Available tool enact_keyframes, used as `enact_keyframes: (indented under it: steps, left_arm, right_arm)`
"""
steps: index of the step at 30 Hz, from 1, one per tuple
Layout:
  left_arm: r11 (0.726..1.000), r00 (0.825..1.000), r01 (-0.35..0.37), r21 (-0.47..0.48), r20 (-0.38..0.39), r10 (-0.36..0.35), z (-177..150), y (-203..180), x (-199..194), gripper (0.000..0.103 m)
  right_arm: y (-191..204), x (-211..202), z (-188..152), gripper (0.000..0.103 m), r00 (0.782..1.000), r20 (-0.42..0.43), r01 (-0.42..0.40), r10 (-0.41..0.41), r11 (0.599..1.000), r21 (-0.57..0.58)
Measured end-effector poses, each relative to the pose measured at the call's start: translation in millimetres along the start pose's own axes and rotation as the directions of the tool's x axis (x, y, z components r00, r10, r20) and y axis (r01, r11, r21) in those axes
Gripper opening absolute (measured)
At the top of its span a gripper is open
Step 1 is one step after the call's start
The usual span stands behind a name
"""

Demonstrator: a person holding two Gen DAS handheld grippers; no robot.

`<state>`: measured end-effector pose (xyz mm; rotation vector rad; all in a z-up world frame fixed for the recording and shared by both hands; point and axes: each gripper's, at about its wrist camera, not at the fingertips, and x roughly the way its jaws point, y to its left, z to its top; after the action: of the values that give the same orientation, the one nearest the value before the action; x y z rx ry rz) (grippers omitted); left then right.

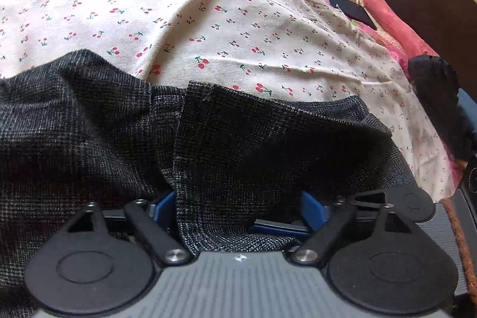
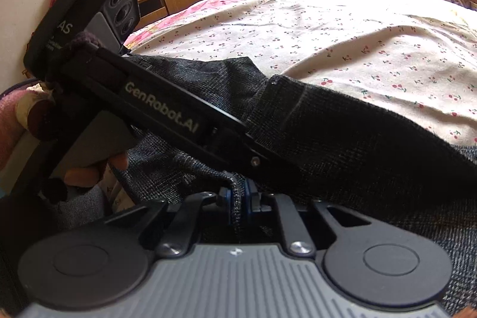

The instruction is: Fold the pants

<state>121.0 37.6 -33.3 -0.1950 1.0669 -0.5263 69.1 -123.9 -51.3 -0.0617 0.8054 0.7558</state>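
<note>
pants in right hand-held gripper

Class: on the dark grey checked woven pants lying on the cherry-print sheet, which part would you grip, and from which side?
Probably the raised hemmed corner of the dark grey checked woven pants, approached from the near side over the cloth. That edge stands slightly off the cherry-print sheet, so fingers could slip one above, one below.

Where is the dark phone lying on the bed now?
In the left wrist view, the dark phone lies at the upper right, on the edge of the cherry-print sheet, beside the pink pillow.
</note>
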Motion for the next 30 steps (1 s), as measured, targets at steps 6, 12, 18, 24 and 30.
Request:
enact_keyframes:
  steps: [6,12,18,24,30]
  left_arm:
    - [0.982,0.993,0.105,-0.159,0.074,-0.094,-5,37,-33,0.021]
    - [0.956,0.969,0.206,-0.21,0.178,-0.17,-17,46,-55,0.02]
    - [0.924,0.932,0.302,-0.236,0.278,-0.234,-14,64,-83,0.02]
    - [0.912,0.899,0.312,-0.266,0.392,-0.193,-26,102,-134,0.02]
    - [0.917,0.892,0.22,-0.333,0.449,-0.051,-56,155,-180,0.02]
  right_arm:
    - [6,-16,6,0.013,1.0,0.019,-0.004,0.003,0.999,0.039]
    - [29,-30,20,0.011,0.999,0.033,0.02,-0.019,0.999,-0.033]
    - [46,-32,39,0.011,0.999,0.043,0.027,-0.025,0.999,-0.039]
    - [83,-15,69,0.011,0.994,0.091,-0.046,0.054,0.996,-0.079]
    - [142,29,93,0.011,0.98,0.101,-0.154,0.173,0.973,-0.173]
